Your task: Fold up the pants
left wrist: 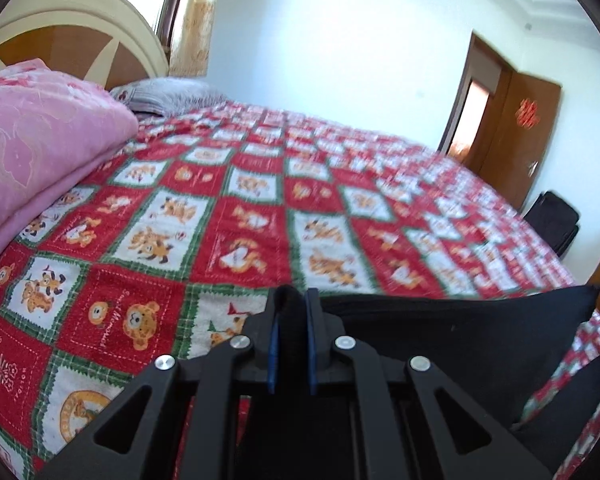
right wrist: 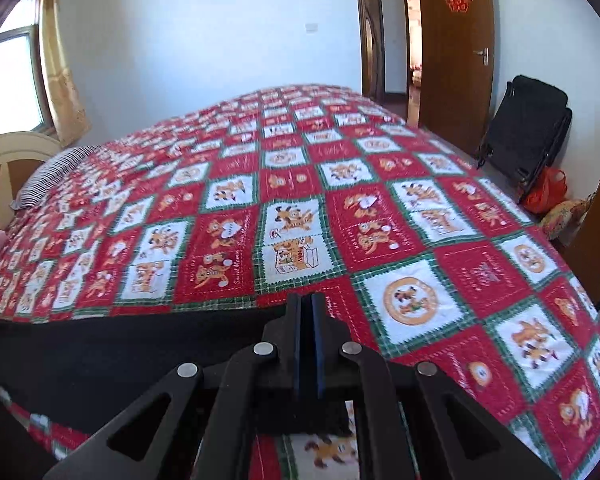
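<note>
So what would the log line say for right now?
step: lifting pants edge | left claw: shut on black pants | right claw: shut on black pants | surface: patchwork bedspread

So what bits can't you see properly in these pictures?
- Black pants: in both wrist views the lower part is hidden behind the claw frames, so their full shape is unknown.
- Left claw and right claw: the cloth inside each grip is mostly covered.
- Bedspread: its far pictures are blurred in the left wrist view.
- Doorway: the room beyond is too small to make out.
</note>
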A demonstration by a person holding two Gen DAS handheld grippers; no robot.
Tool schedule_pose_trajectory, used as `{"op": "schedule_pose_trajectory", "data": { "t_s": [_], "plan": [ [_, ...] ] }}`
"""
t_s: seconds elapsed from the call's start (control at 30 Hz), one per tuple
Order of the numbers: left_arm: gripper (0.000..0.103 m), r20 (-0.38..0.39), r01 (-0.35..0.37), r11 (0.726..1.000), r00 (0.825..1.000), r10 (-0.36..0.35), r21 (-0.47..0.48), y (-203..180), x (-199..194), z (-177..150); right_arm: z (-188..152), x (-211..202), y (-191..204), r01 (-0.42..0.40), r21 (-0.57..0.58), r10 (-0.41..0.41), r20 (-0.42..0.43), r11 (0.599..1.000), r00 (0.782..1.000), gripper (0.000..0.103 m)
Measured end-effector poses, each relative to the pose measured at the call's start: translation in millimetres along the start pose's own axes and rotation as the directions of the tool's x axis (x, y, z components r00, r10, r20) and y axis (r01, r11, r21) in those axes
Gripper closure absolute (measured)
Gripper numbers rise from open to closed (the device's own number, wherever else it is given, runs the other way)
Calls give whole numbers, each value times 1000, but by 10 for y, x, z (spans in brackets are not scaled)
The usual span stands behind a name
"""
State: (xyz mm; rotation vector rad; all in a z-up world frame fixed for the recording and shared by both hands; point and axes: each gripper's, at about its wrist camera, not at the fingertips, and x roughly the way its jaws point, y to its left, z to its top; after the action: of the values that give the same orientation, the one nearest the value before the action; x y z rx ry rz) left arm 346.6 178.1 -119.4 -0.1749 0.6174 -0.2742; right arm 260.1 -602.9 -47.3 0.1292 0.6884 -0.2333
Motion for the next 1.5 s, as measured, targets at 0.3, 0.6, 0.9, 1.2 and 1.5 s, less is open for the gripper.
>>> {"op": "schedule_pose_trajectory", "data": {
  "t_s": [0.3,0.6,0.9,1.2,1.5],
  "plan": [
    [91,109,136,990,985,-132,-27,39,-630,-171,-457,-774,-240,-39,59,33,106,997,994,99],
    [91,127,214,975,970,-205,-54,156,-1019,-717,-1060,-1188,-464,-74,125,60,117,989,991,99],
    [91,110,222,973,970,-215,-61,268,-1196,-1207,-1557,-1423,-604,-65,136,54,83,988,995,100],
    [85,75,187,981,980,-183,-45,368,-1221,-1424,-1807,-1556,-679,-47,143,38,67,989,997,101],
    [54,70,72,997,995,-70,-27,516,-1402,-1559,-2004,-1652,-780,-17,158,13,25,987,1000,101]
  ]
}}
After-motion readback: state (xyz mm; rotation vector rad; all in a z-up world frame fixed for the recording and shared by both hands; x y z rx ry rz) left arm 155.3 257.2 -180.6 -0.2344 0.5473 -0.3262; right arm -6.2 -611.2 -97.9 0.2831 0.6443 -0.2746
